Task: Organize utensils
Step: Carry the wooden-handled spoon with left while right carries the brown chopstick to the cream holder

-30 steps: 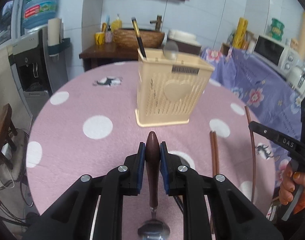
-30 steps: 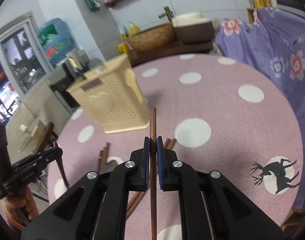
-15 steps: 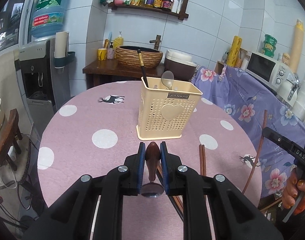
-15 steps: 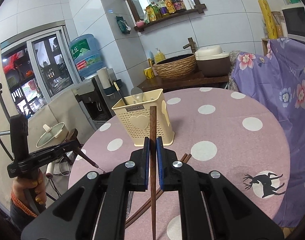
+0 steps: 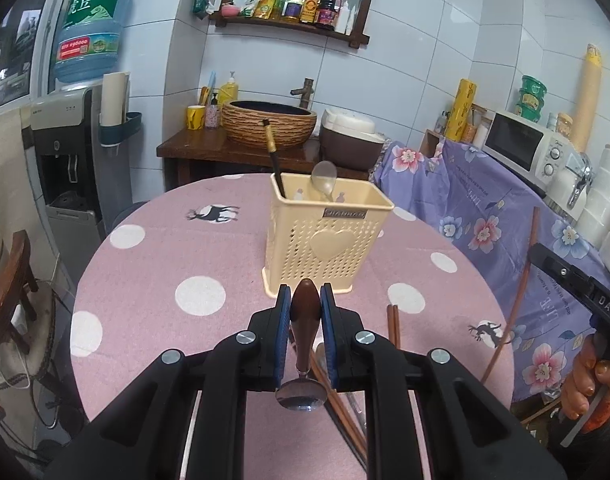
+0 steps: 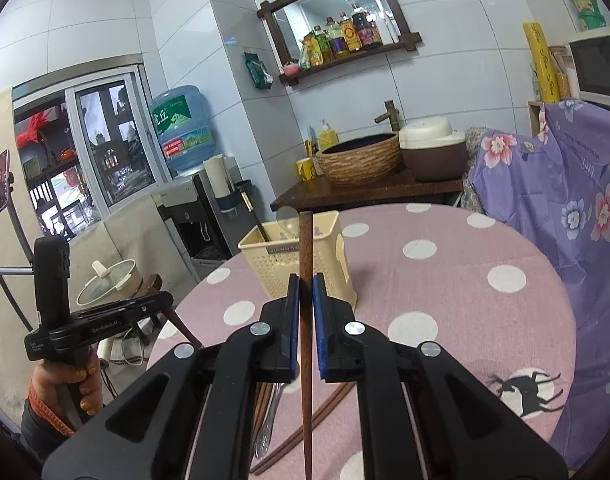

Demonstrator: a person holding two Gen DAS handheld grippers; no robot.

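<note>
My left gripper (image 5: 306,298) is shut on a wooden-handled spoon (image 5: 303,326), whose metal bowl hangs below the pads, raised above the pink dotted table (image 5: 165,248). My right gripper (image 6: 303,286) is shut on a brown wooden chopstick (image 6: 305,248) that stands nearly upright between its pads. A cream utensil holder (image 5: 325,236) stands mid-table just beyond both grippers, with a dark utensil and a clear spoon in it. Several more chopsticks (image 5: 393,326) and a metal utensil (image 6: 267,428) lie on the table under the grippers.
A purple flowered cloth (image 5: 485,216) covers furniture at the right, with a microwave (image 5: 525,148) on it. Behind the table stand a wooden counter with a woven basin (image 5: 269,122) and a water dispenser (image 5: 65,152). A person's hand (image 6: 65,384) holds the other gripper's handle.
Both grippers have risen and tipped up with their loads, so the holder looks farther and lower. The spoon and the chopstick stay clamped as before.
</note>
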